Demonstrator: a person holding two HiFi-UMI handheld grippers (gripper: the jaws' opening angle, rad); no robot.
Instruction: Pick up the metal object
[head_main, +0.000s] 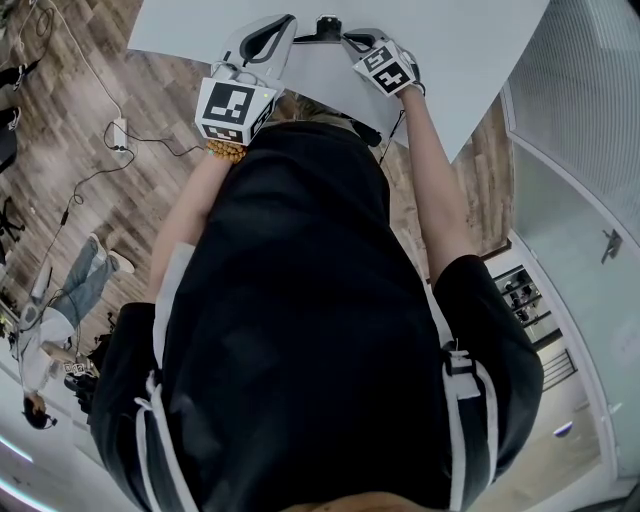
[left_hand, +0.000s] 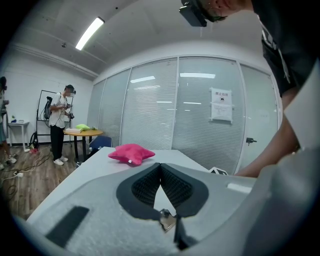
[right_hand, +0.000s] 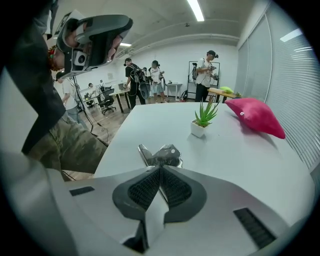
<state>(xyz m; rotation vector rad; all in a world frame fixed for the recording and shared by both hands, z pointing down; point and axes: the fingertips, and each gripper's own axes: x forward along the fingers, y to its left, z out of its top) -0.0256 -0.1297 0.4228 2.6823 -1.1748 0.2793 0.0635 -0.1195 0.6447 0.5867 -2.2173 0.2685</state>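
One counter bears one pink cushion toward its far edge, one pot holding one plant, and one metal object by its near edge. The left hand-held gripper and right hand-held gripper are each pinched narrow, empty.

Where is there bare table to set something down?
Broad bare table right of the metal object in the right gripper view, nearer than the potted plant and pink cushion. A narrower gap between plant and cushion. Crowded around the metal object.

White table holds metal object, plant, pink cushion.
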